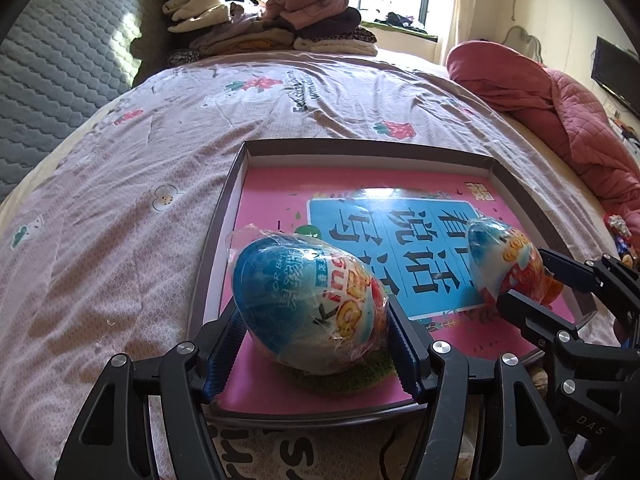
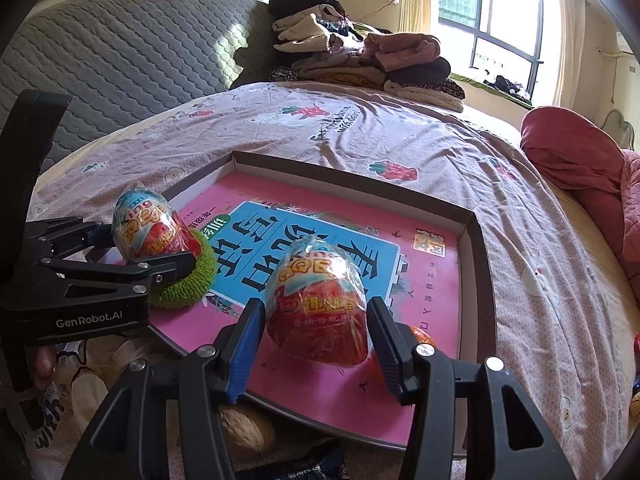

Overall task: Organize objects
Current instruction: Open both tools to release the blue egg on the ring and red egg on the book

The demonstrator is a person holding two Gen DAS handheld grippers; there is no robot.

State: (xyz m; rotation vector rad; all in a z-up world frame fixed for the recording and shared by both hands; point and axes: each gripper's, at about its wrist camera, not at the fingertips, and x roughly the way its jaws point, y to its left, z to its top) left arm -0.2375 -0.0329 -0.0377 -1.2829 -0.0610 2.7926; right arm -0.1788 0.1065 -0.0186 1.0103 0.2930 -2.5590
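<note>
A shallow dark-rimmed tray lies on the bed with a pink book inside it. My left gripper is shut on a wrapped blue-and-white toy egg. That egg stands in a green crocheted ring at the tray's near left corner. My right gripper is shut on a second wrapped egg, red at the base, over the tray's near right part. An orange object shows just behind its right finger.
Folded clothes are piled at the bed's far end beside a grey quilted headboard. A red quilt lies bunched on the right. Small items, one walnut-like, sit below the tray's near edge.
</note>
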